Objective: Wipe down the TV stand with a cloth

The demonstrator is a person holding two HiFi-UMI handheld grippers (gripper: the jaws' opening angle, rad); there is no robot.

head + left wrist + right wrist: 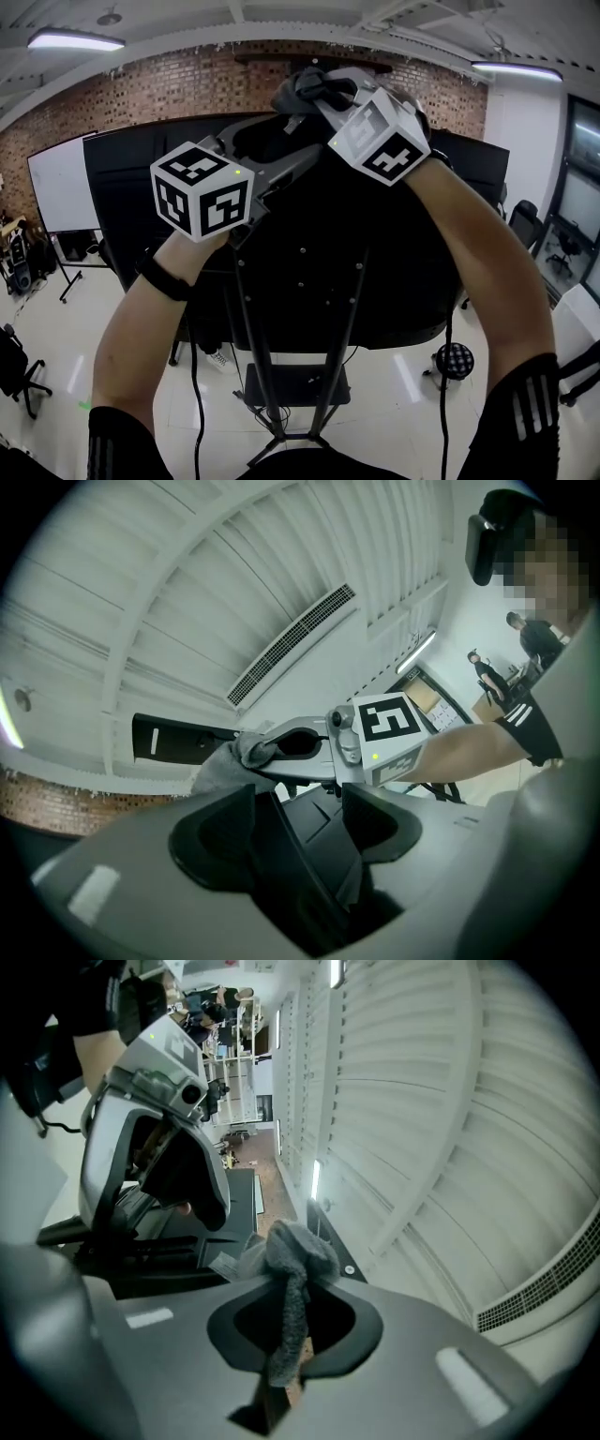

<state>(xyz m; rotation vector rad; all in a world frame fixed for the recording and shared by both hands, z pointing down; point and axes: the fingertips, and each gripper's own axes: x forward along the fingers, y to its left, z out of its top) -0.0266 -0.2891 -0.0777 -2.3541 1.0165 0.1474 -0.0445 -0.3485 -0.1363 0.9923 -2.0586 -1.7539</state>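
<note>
In the head view, both arms reached up to the top edge of the black screen. Its TV stand ran down to the floor below and was not being touched. The right gripper carried the grey cloth at that top edge, probably to start wiping high and work downward. The left gripper sat just beside it, probably to steady the panel.

In the left gripper view, the jaws stood wide apart with a black edge running between them. Whether they pressed on it could not be told.

In the right gripper view, the jaws were pinched together on the cloth. It bunched above the tips, leaving a soft wad free for rubbing.
</note>
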